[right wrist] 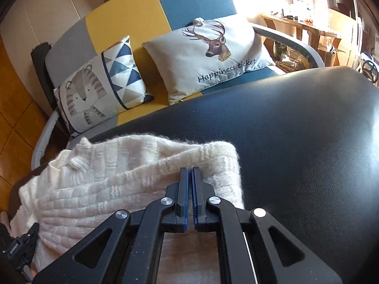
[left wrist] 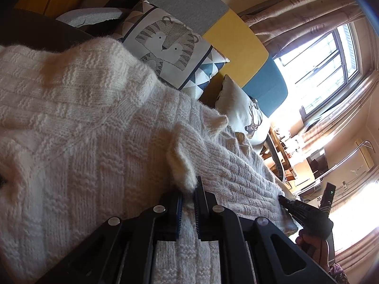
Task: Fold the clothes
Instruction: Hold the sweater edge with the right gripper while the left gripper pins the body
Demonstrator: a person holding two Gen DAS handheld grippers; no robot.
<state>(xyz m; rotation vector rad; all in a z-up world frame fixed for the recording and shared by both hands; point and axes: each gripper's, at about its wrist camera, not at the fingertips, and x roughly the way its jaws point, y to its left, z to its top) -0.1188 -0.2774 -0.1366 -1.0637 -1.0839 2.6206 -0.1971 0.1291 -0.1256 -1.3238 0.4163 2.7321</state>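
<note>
between left fingers (left wrist: 188,196): cream sweater (left wrist: 83,123) fold

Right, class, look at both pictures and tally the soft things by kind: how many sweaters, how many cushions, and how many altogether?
Sweaters: 1, the white knitted sweater lying on the black surface.
Cushions: 2, the tiger cushion and the deer cushion, both on the sofa.
Total: 3
</note>
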